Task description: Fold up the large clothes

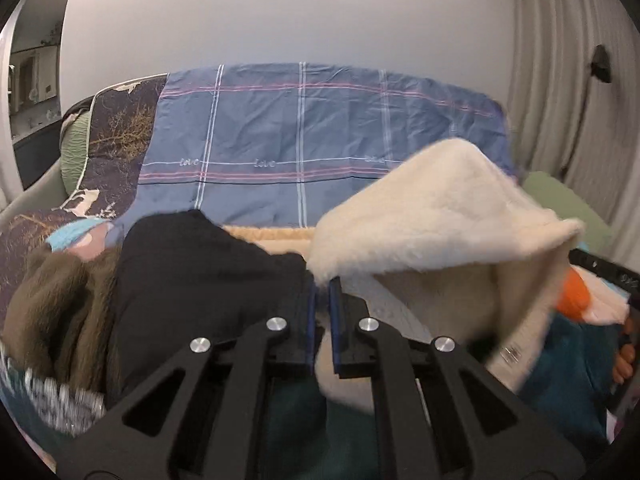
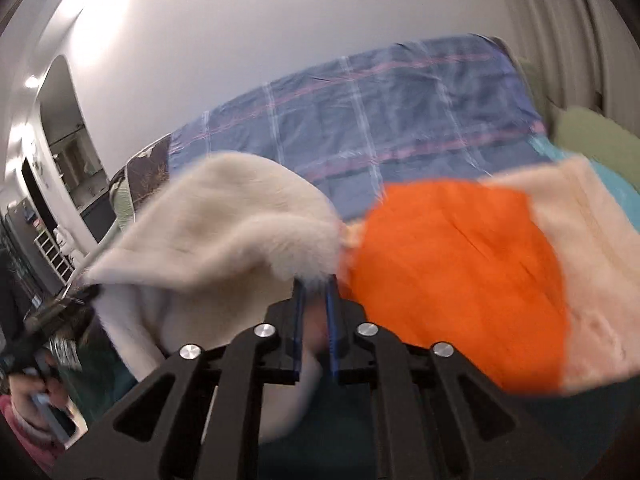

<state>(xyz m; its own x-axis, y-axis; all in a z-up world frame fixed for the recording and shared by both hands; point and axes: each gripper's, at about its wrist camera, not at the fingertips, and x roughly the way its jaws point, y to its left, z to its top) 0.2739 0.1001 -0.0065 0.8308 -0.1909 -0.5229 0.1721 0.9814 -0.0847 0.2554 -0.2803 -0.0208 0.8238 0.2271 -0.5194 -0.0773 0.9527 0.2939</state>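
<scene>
Both jaws on cream fleece garment

I am in a home, in what looks like a bedroom. Ahead of me a blue checked sheet covers a bed or sofa, I cannot tell which, beside a dark floral quilt. A pleated curtain hangs at the right, and an arched doorway opens onto a blurred room with white shelves.
</scene>
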